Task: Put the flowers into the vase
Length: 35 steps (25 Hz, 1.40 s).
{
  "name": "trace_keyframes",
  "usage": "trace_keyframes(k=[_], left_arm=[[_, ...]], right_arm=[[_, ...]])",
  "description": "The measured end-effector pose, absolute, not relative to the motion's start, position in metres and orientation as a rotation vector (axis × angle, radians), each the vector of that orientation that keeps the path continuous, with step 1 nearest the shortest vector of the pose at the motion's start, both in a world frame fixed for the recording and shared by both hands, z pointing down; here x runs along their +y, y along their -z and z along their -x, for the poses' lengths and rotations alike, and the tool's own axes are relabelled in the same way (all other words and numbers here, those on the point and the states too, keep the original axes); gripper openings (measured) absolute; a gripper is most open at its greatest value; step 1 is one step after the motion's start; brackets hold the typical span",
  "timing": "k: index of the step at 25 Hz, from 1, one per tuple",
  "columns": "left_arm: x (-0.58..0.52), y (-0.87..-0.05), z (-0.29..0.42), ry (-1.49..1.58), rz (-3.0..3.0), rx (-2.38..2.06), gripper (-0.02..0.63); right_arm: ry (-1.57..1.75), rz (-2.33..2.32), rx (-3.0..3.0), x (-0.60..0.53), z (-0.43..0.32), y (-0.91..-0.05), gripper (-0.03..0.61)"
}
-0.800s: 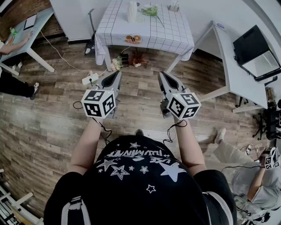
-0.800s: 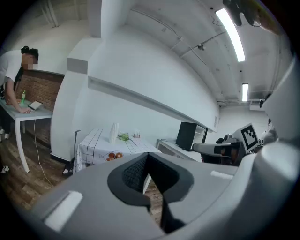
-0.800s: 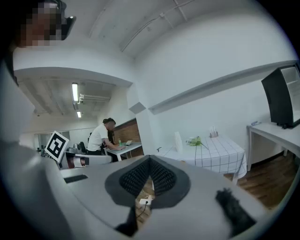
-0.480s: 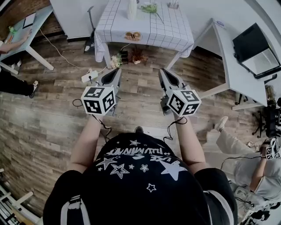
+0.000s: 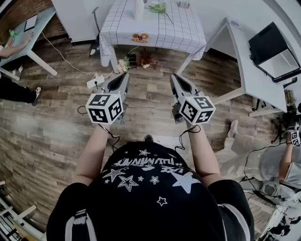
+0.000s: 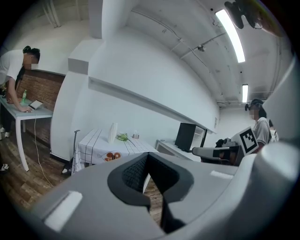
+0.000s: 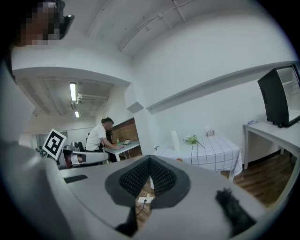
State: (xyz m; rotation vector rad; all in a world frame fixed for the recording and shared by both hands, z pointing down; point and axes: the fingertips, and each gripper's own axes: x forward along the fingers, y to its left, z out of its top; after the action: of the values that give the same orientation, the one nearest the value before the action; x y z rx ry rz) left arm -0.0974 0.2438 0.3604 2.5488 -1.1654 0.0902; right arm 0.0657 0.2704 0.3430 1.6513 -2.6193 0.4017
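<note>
Far beyond left tongs point(image 5: 125, 76) and right tongs point(image 5: 173, 77), flowers point(image 5: 158, 7) lie on table point(image 5: 181, 29).

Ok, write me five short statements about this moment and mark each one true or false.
1. The left tongs are shut and empty. True.
2. The flowers lie on the checked table beside the white vase. True.
3. The right tongs grip a flower. False: they are shut with nothing between them.
4. The plate sits on the floor. False: it is on the table, near its front edge.
5. Both tongs hang over the table. False: they are over the wooden floor, short of the table.
</note>
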Motion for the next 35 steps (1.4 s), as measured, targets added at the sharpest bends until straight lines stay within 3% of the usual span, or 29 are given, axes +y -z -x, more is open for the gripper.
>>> trace_keyframes(k=[14, 35], left_arm=[[0.25, -0.361, 0.049, -0.112, -2.564, -1.191, 0.009], [0.207, -0.39, 0.061, -0.125, -2.489, -1.259, 0.009]], right_arm=[[-0.504, -1.632, -2.751, 0.265, -0.114, -0.347, 0.012], [-0.516, -1.5, -2.704, 0.221, -0.106, -0.388, 0.012]])
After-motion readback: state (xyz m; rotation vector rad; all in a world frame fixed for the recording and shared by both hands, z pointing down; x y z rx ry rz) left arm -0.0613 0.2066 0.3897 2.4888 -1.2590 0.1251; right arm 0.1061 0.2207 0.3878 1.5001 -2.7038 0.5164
